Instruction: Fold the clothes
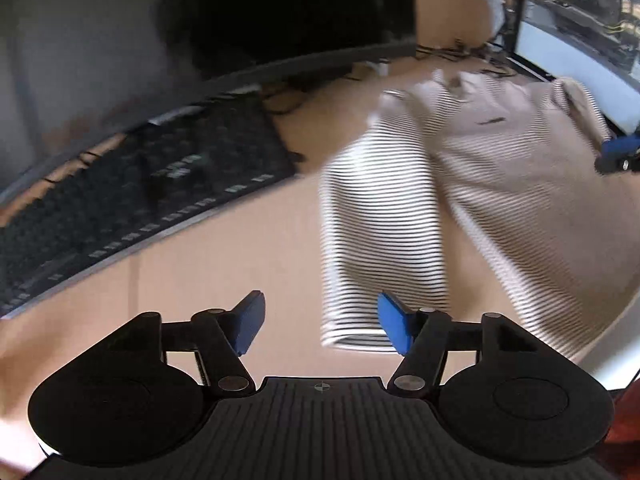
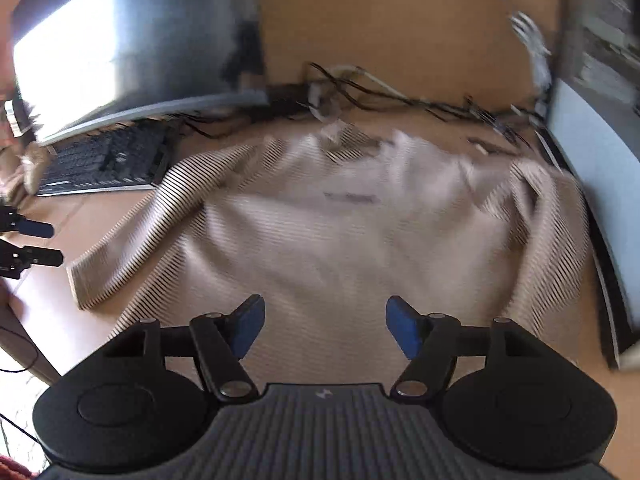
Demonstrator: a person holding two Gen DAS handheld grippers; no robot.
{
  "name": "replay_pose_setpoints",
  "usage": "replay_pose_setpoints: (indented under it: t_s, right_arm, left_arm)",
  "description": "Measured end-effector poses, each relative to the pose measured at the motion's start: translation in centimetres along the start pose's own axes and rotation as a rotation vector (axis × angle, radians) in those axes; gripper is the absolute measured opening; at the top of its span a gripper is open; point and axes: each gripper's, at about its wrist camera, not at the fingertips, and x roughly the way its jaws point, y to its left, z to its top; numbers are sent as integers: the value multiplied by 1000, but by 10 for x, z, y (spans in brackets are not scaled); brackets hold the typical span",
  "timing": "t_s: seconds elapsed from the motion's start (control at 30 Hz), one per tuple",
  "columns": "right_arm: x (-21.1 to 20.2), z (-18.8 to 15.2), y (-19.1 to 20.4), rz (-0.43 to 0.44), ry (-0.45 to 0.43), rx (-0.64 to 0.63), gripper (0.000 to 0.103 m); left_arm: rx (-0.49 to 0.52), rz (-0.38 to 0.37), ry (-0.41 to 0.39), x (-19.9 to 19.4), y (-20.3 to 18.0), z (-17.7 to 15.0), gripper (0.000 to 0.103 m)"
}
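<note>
Brown wooden worktop (image 2: 400, 8), cluttered along the back: dark monitor (image 1: 280, 12) upper left of the left wrist view, black keyboard (image 1: 140, 200) below it at mid-left, tangle of cables (image 2: 380, 92) across the upper middle of the right wrist view, a second screen (image 2: 592, 152) at the right edge. Striped beige sweater (image 2: 340, 232) spread face-up over the centre of the right wrist view, collar toward the cables, probably laid flat so the sleeves can be turned in first. Near sleeve (image 1: 380, 220) angled out from the body, running down the middle-right of the left wrist view, cuff just at the blue pad of the left tool (image 1: 322, 324). Left tool's jaws apart, nothing between them, only bare worktop; likely lined up beside the cuff for a pick. Right tool (image 2: 324, 326) low centre of its own view, jaws likewise apart and empty, hovering over the lower body of the sweater near the hem, seemingly ready to pin or lift that edge. Other sleeve bunched at the right side against the second screen. Much motion blur; finer creases not readable. Folding judged barely begun: no fold visible yet.
</note>
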Motion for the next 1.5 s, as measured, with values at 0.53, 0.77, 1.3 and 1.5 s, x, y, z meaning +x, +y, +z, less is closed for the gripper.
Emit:
replay_pose_setpoints:
  t_s: [0.53,0.77,1.3,1.5]
  right_arm:
    - [24,21,62,157,9,-103,68]
    - [11,19,102,133,-24,-254,49]
    - [7,71,208,255,-252,-206,56]
    - [18,70,153,160,-189,-52,14]
  left_arm:
    - [353,-1,19,16,-48,-16,69]
    - [203,32,-35,29,-27,8,13]
    - [-597,-389,-253,-33,50,72,11]
    - [-574,-488,-238,-9,18,96,11]
